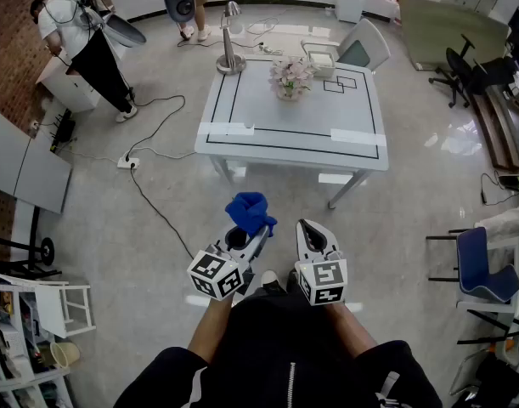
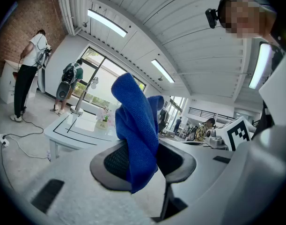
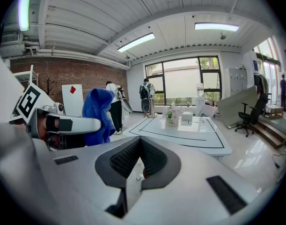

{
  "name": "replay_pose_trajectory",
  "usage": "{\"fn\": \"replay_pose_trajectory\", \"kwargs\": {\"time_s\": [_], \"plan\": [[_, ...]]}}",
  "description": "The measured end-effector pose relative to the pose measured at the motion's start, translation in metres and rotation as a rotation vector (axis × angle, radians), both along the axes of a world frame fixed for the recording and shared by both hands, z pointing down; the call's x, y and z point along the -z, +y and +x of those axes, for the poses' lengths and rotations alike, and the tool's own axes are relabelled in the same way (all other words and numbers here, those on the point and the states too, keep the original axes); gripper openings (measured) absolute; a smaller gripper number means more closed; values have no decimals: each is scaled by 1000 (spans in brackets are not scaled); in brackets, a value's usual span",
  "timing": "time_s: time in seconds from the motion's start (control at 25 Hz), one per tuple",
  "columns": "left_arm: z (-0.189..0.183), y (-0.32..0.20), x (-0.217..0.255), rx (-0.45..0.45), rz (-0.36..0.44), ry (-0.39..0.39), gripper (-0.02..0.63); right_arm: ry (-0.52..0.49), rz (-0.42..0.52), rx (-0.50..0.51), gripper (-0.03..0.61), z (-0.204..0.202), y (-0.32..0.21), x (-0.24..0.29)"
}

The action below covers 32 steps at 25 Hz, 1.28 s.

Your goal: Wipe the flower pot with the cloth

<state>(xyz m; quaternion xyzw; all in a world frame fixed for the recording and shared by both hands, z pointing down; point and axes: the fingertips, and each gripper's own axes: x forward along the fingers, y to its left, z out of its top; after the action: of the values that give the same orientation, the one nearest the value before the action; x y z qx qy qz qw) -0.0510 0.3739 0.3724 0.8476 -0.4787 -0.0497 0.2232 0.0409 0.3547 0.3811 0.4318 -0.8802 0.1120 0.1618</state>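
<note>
The small white flower pot (image 1: 290, 93), holding pale pink flowers, is standing towards the far middle of the white rectangular worktop (image 1: 293, 130) that is edged with black lines; the flower pot (image 3: 170, 120) is sitting well apart from both tools, which are hanging over the glossy grey floor (image 1: 157, 253) short of the worktop's near edge. The soft blue cloth (image 1: 250, 212) is sticking up in a bunch from the left tool (image 1: 245, 237); in the left gripper view the left tool (image 2: 143, 161) is pinching the lower part of the cloth (image 2: 135, 125) between its dark pads, with a corner hanging below them. The right tool (image 1: 313, 232) is riding just beside it, and in the right gripper view the right tool (image 3: 139, 161) is showing its jaws pressed together with nothing between them. On the worktop, a silver desk lamp (image 1: 230, 53) is standing at the far left corner and a white box (image 1: 320, 60) is lying beyond the pot; a person in a white top (image 1: 76, 32) is bending over at the far left of the room.
</note>
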Motion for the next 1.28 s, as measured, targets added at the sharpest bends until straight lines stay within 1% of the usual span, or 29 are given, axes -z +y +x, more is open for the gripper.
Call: {"fn": "replay_pose_trajectory", "kwargs": {"time_s": [0.16, 0.36, 0.56, 0.64, 0.76, 0.96, 1.08, 1.28], "plan": [[-1, 0, -3, -6, -4, -6, 141, -3, -4, 1, 8, -1, 0, -2], [-6, -4, -10, -10, -19, -17, 141, -37, -27, 15, 8, -5, 2, -4], [-3, -26, -18, -73, -32, -13, 141, -47, -62, 5, 8, 1, -9, -8], [-2, -42, -26, -96, -45, -25, 141, -50, -72, -11, 8, 5, -19, -11], [-7, -71, -38, -93, -70, -78, 141, -62, -97, -27, 8, 9, -39, -18], [-19, -138, -44, -65, -64, -118, 141, -83, -130, -36, 8, 4, -95, -31], [-31, -184, -48, -37, -71, -128, 141, -89, -133, -19, 8, -8, -134, -29], [-44, -265, -67, -9, -132, -138, 141, -94, -149, 10, 8, -21, -205, -34]]}}
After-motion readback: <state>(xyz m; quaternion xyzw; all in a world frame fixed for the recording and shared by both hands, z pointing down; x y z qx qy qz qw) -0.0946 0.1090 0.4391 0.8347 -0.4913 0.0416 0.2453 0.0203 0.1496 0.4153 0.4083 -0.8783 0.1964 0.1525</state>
